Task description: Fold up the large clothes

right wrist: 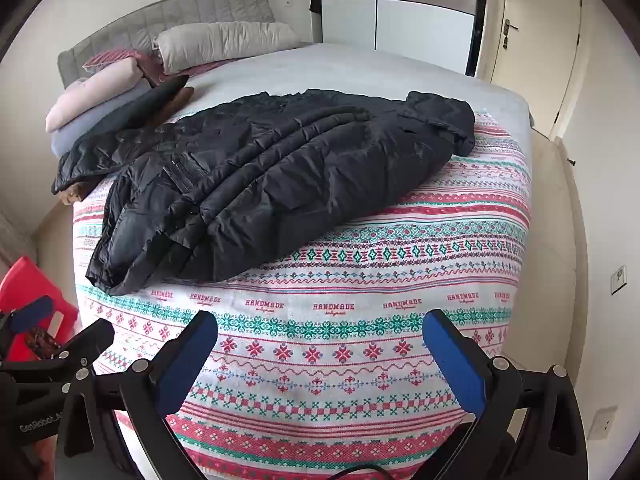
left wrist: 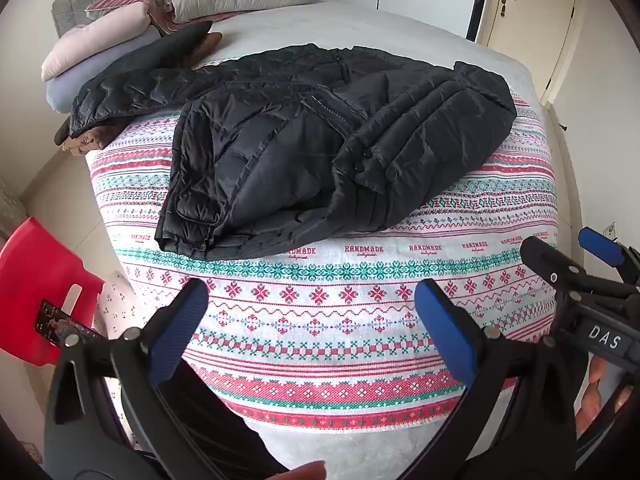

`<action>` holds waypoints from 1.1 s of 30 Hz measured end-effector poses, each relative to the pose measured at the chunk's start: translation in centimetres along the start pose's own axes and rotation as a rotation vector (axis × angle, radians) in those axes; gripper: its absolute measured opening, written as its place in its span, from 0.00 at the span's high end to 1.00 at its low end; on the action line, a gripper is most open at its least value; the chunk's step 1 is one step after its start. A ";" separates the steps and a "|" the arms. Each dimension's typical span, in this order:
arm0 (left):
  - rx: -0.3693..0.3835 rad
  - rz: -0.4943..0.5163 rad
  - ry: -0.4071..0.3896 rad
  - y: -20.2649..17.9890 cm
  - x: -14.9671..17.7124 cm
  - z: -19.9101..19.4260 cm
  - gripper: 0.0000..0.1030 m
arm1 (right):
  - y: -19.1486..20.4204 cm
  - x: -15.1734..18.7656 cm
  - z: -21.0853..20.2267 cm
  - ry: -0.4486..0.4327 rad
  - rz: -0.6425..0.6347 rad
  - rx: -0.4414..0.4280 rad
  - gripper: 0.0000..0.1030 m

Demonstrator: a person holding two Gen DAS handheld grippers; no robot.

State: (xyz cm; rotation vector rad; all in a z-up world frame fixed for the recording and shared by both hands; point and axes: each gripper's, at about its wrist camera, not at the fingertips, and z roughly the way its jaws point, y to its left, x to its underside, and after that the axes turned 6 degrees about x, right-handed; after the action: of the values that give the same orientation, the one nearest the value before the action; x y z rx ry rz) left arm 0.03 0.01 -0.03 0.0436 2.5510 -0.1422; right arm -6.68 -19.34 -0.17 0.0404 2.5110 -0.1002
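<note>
A large black quilted puffer jacket (left wrist: 320, 152) lies partly folded on the patterned bed cover (left wrist: 320, 320); it also shows in the right wrist view (right wrist: 272, 184). One sleeve (left wrist: 132, 92) stretches left towards the pillows. My left gripper (left wrist: 312, 320) is open and empty, held above the near part of the cover, short of the jacket. My right gripper (right wrist: 320, 352) is open and empty, also short of the jacket. The right gripper shows at the right edge of the left wrist view (left wrist: 572, 256); the left gripper shows at the left edge of the right wrist view (right wrist: 64, 328).
Pillows and folded bedding (left wrist: 120, 36) are stacked at the head of the bed by a grey headboard (right wrist: 168, 20). A red plastic stool (left wrist: 44, 280) stands on the floor at the left. A wardrobe (right wrist: 420, 20) and door (right wrist: 532, 40) are behind the bed.
</note>
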 end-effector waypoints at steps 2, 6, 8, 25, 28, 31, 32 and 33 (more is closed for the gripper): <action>0.000 0.002 0.001 0.0 0.0 0.0 0.00 | -0.1 0.0 0.0 0.001 0.002 0.000 0.00; -0.002 0.005 0.003 0.1 0.0 0.1 0.00 | -0.1 0.0 0.0 0.001 0.001 0.000 0.00; -0.003 0.006 0.004 0.1 -0.1 0.1 0.00 | -0.1 0.0 0.0 0.001 0.001 0.000 0.00; -0.004 0.003 0.001 -0.4 0.2 0.1 0.00 | -0.1 0.1 0.3 0.004 0.003 0.003 0.00; -0.004 0.003 0.001 -0.3 0.1 0.1 0.00 | -0.1 0.1 0.3 0.004 0.003 0.003 0.00; -0.004 0.003 0.001 -0.3 0.2 0.2 0.00 | -0.1 0.1 0.3 0.005 0.003 0.003 0.00; -0.005 0.003 0.001 -0.3 0.2 0.1 0.00 | 0.0 0.1 0.4 0.006 0.003 0.004 0.00; -0.005 0.003 0.001 -0.3 0.2 0.1 0.00 | 0.0 0.1 0.4 0.007 0.003 0.005 0.00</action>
State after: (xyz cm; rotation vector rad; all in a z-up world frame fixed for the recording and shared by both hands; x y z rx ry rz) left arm -0.03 -0.30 -0.20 0.0454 2.5524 -0.1350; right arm -6.55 -19.37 -0.58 0.0464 2.5173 -0.1050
